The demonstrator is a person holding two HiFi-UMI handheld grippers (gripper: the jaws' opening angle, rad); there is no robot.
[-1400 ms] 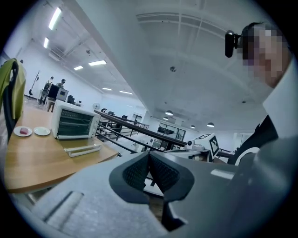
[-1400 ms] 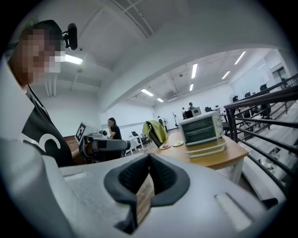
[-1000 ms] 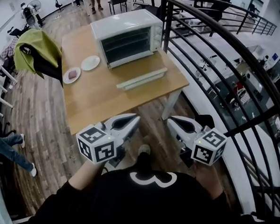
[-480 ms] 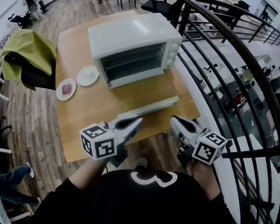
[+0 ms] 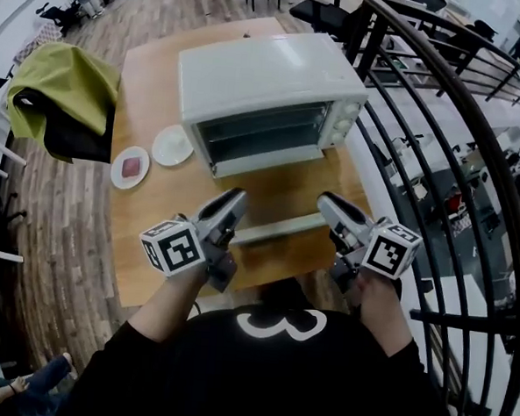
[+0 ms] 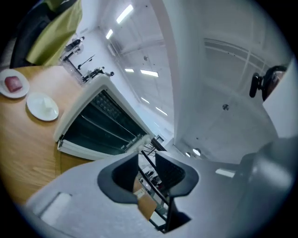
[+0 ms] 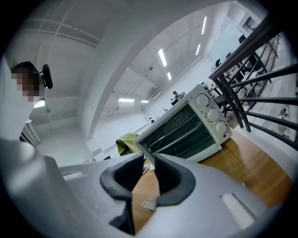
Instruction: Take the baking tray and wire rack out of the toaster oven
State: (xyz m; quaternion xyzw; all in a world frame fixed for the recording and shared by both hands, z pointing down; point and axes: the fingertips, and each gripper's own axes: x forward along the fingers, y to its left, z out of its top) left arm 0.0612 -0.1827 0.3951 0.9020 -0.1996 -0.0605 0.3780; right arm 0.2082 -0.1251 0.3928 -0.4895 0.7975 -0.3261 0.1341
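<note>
Head view: my left tool [image 5: 233, 199] and right tool [image 5: 327, 202] are empty, jaws slightly apart, having just been opening. Both are near the lowered door [image 5: 281, 228] of the toaster oven [image 5: 268, 76] on the table [image 5: 154, 223]. Two levels inside, presumably wire rack [image 7: 179, 134] and baking tray [image 7: 195, 142], lie untouched. Both removals remain.
</note>
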